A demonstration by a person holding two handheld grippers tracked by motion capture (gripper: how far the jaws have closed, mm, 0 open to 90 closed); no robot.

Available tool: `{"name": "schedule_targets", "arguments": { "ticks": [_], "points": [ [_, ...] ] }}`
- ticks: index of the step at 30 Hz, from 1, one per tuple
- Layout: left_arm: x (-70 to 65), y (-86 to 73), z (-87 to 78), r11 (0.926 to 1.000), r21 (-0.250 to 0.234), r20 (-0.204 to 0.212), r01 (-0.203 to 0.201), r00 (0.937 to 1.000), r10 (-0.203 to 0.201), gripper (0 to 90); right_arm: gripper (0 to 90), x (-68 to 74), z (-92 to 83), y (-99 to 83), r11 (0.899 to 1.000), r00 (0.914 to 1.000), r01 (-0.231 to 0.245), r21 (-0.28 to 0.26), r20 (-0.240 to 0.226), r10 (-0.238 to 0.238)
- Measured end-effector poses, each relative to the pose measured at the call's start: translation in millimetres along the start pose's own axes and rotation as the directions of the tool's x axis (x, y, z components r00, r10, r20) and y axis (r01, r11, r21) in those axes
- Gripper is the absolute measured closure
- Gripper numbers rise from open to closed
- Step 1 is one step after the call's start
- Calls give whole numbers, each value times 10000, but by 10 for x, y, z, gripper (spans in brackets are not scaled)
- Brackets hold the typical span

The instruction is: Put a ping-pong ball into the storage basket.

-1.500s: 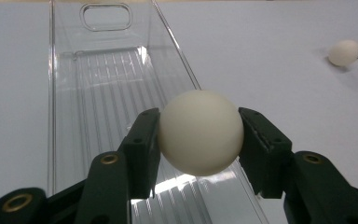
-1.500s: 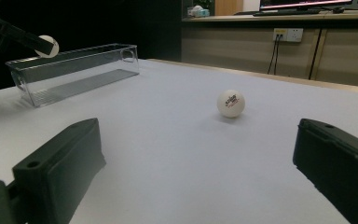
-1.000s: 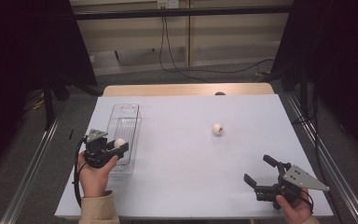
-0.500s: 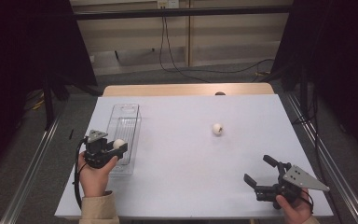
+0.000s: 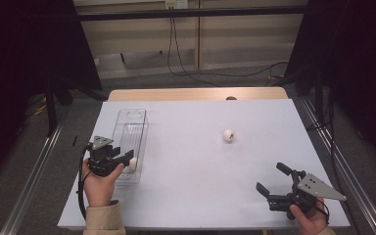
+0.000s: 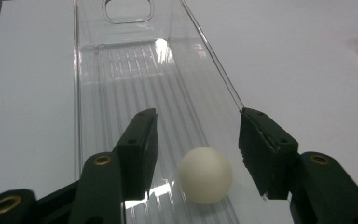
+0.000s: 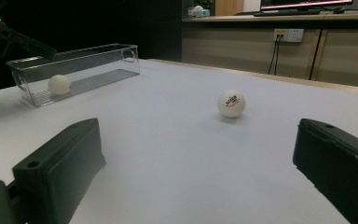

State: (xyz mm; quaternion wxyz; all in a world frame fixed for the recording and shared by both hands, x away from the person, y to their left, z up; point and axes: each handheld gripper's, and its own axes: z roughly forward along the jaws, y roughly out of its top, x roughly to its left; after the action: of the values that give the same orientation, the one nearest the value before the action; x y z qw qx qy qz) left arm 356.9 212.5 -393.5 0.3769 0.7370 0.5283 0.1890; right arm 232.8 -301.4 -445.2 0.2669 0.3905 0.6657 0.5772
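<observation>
left gripper view puts us right over the clear tray point(image 6: 135, 51), looking down its ribbed floor, and between our jaws sits a white ball point(image 6: 205, 175). the left gripper point(image 6: 198, 154) has just been opening: its pads now stand a little off the ball on both sides, so the ball rests free on the tray floor near the end closest to us. we judge this as a release, with the jaws kept low inside the walls so the ball settles rather than rolls out.

from the high view the tray lies lengthwise at the left of the white table point(image 5: 186, 196), which makes it an easy channel to drop balls into. a 2nd ball point(image 5: 228, 135) waits alone on the open table, well apart from the tray.

our right gripper point(image 5: 276, 182) hovers near the table's front right corner with its jaws spread wide and nothing between them. in the right gripper view those jaws frame the printed ball straight ahead, so we read this hand as lined up to fetch it next.
</observation>
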Motion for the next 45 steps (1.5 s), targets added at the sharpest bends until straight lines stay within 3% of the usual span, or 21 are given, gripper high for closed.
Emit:
{"name": "schedule_targets", "arguments": {
  "ticks": [17,24,45],
  "points": [
    [-185,92,-3,9997,-49,714,-220,9972,223,339,8,-2,0,0,10000,10000,10,3,-1,-10],
    [-316,132,33,9987,31,1014,-506,9936,500,305,9,-3,-1,0,10000,10000,11,-3,2,-11],
    [-621,178,173,9952,122,2118,-970,9730,922,252,9,-9,-1,-1,10000,10000,27,8,8,-27]
  ]
}}
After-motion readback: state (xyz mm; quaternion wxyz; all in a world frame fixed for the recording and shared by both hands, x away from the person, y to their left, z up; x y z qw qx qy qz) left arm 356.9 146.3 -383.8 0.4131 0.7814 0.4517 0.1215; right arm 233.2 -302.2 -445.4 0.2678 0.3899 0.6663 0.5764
